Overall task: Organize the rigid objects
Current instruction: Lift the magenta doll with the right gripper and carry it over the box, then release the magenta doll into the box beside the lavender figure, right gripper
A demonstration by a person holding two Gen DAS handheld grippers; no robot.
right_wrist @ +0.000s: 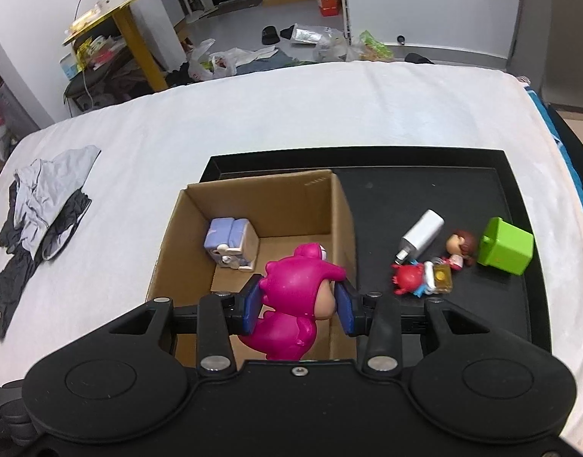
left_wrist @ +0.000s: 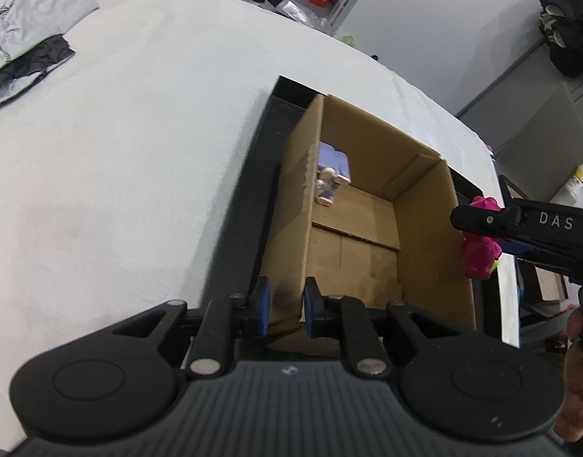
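While clamping box wall [left_wrist: 291, 228], left gripper [left_wrist: 285, 306]

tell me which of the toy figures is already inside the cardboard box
The pale purple and white figure, lying at the box's far left corner. The pink figure is held in the right claw; the red and brown-haired ones lie on the black tray.

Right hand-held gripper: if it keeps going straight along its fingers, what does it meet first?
Likely the cardboard box: the right hand-held gripper, shut on the pink figure, points down into the open box. First contact looks like the box floor, near the purple toy. Depth is unclear.
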